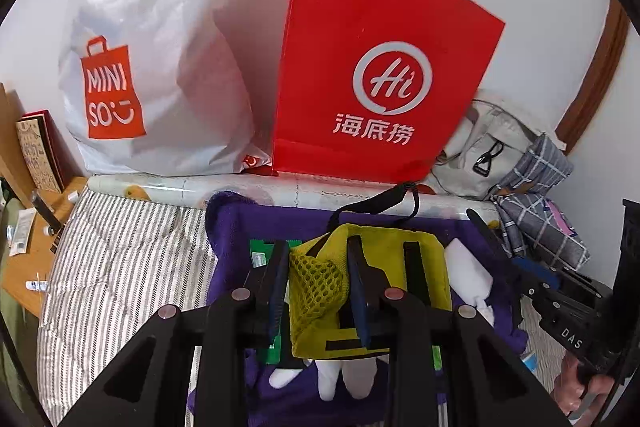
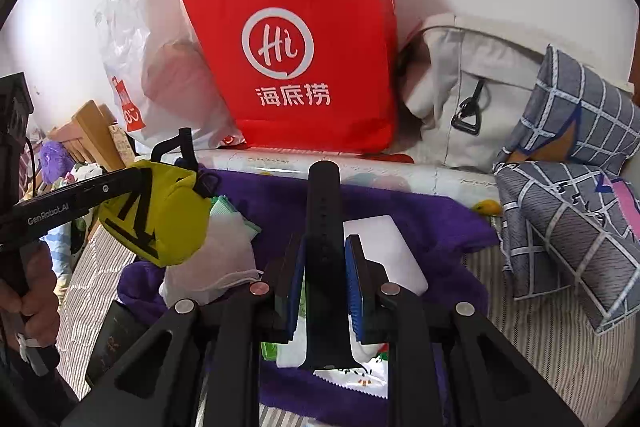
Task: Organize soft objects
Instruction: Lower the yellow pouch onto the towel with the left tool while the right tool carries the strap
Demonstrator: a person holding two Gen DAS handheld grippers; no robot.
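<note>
The left gripper (image 1: 318, 287) holds a yellow pouch (image 1: 376, 291) with black straps and a mesh pocket; its fingers (image 1: 276, 283) are drawn in narrow and press on the pouch's mesh side. The pouch hangs clear above a purple towel (image 1: 232, 227) that lies spread on the bed (image 1: 120, 267), which has a striped cover. In the right wrist view the same pouch (image 2: 160, 215) shows at the left of the towel (image 2: 400, 211), raised off it, with a hand (image 2: 36, 283) gripping the left tool's handle. The right gripper (image 2: 325, 267) is closed tight on a black strap (image 2: 324, 227) with a row of holes; the strap stands upright between the blue pads, its upper end well above the fingertips. On the towel lie a white cloth (image 2: 224, 259) just beside the pouch, a white flat pad (image 2: 384, 247) behind the right gripper, and green packets (image 1: 258, 255), partly hidden. Beyond the towel's far edge a red paper bag (image 1: 380, 67) stands against the wall, a white plastic bag (image 1: 152, 47) to its left, a grey canvas bag (image 2: 472, 75) to its right. Checked pillows (image 2: 568, 219) lie to the right of the towel. A wooden surface (image 1: 28, 259) with small tubes sits left of the bed.
</note>
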